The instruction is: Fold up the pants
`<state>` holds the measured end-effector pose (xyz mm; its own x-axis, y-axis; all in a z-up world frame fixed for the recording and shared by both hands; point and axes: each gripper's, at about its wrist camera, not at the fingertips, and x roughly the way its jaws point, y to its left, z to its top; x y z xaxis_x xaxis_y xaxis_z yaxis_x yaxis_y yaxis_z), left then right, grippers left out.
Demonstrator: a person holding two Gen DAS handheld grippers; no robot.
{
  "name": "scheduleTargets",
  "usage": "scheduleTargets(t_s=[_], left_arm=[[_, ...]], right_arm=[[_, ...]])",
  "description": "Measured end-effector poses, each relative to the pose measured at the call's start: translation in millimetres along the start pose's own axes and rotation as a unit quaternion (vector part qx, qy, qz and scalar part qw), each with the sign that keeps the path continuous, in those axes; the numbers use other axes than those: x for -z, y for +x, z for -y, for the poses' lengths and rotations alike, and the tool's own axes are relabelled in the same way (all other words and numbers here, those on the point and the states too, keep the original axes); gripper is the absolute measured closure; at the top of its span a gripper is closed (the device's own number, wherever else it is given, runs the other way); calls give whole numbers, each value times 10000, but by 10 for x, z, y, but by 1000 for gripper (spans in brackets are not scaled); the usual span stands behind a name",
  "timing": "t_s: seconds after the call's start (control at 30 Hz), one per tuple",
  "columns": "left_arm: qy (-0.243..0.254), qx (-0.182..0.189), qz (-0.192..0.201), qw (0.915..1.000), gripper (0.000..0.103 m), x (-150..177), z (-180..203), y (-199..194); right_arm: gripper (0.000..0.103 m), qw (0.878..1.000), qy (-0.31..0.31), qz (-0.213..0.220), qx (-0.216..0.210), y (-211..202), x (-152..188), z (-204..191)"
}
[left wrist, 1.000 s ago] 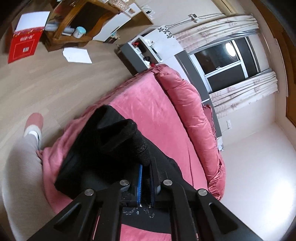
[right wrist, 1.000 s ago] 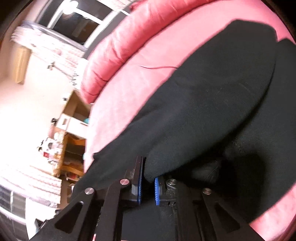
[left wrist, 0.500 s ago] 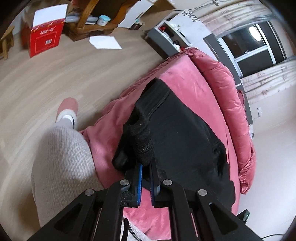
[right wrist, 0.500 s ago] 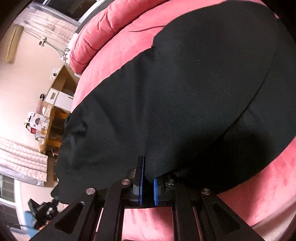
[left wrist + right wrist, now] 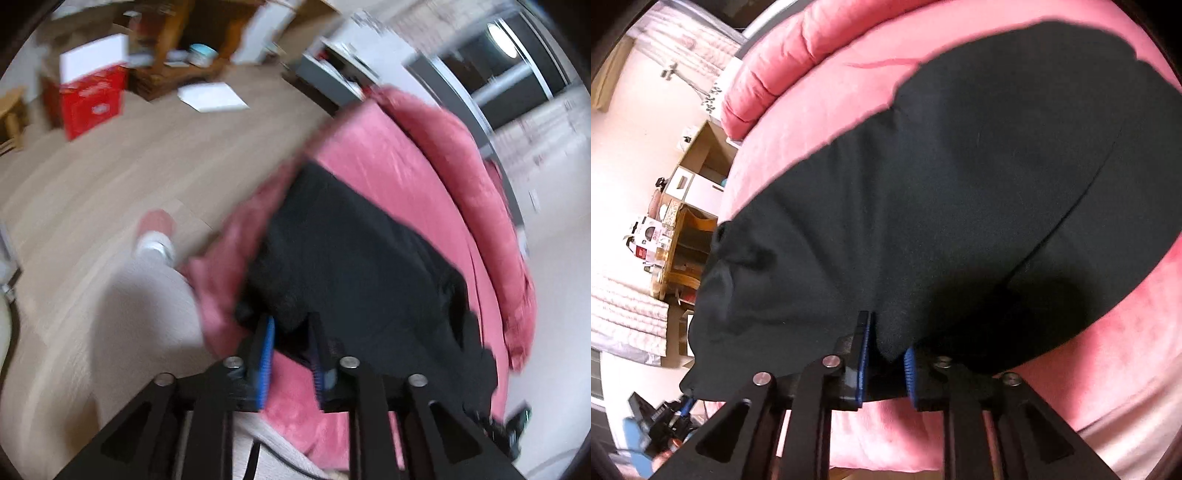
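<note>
Black fabric: pants (image 5: 960, 192) lie on the pink bed (image 5: 1108, 354), long axis running across in front of me.
Left gripper (image 5: 291, 354): opening, cloth corner between.
Right gripper (image 5: 886, 354): opening, hem between.

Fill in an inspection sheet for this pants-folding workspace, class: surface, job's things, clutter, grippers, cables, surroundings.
Surface: pink bedspread, rumpled at the near edge.
Job's things: black pants lying folded on it.
Clutter: red box and white paper on the wooden floor.
Grippers: left gripper opening, pants edge between its jaws; right gripper opening, pants hem between its jaws.
Cables: a dark cord under the left gripper.
Surroundings: wooden shelf, window, curtains, a person's leg beside the bed.
</note>
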<state>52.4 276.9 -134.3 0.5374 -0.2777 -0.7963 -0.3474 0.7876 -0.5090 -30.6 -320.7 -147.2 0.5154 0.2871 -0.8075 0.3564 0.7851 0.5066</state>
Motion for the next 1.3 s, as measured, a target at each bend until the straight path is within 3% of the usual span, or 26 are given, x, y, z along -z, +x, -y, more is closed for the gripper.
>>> scheduleTargets(t_s=[0.13,0.2,0.27,0.33,0.4,0.43,0.5,0.63,0.7,0.8,0.9,1.0,1.07,1.2,1.3], left_arm=[[-356,-172,1172,9923,83,-94,-43,-443],[-258,-104,1530,9878,83,-146,78,-570],[-66,39,1560,9877,82,-177,231,-550],[360,236,1257,9911,82,-192,525,-350],[680,485,947,9920,82,-179,783,-153],[944,657,712,9908,82,-153,956,-13],[1344,755,516,9867,82,-70,1245,181],[2158,1100,29,9702,82,177,1753,577],[2700,1163,-176,9556,82,315,1987,766],[3316,1168,-257,9358,82,496,2236,1004],[3377,1362,-318,9308,82,594,2348,1142],[3472,1277,-320,9285,82,666,2387,1266],[3543,1138,-425,9272,82,657,2416,1382],[3454,993,-697,9306,82,678,2266,1504],[3314,1088,-705,9345,82,676,2183,1530]], right_arm=[[83,9978,-603,254,-90,-243,-41,-178],[83,9958,-841,332,-127,-283,-99,-301],[83,9931,-1070,419,-220,-297,-121,-421],[82,9894,-1375,345,-328,-191,-209,-663],[79,9847,-1723,-73,-256,-49,-349,-873],[76,9819,-1859,-307,-175,5,-361,-918],[76,9762,-2135,-367,125,-12,-361,-955],[76,9855,-1611,-467,267,-166,-236,-551],[76,9929,-1052,-479,285,-233,-193,-277],[75,9967,-785,-206,-6,-437,-217,-151],[75,9936,-992,144,-526,-646,-344,-260],[75,9886,-1202,363,-833,-574,-540,-511],[72,9858,-1286,280,-1040,-366,-666,-724],[58,9725,-1891,-196,-1348,231,-878,-1402],[53,9583,-2541,-517,-1199,838,-978,-1995]])
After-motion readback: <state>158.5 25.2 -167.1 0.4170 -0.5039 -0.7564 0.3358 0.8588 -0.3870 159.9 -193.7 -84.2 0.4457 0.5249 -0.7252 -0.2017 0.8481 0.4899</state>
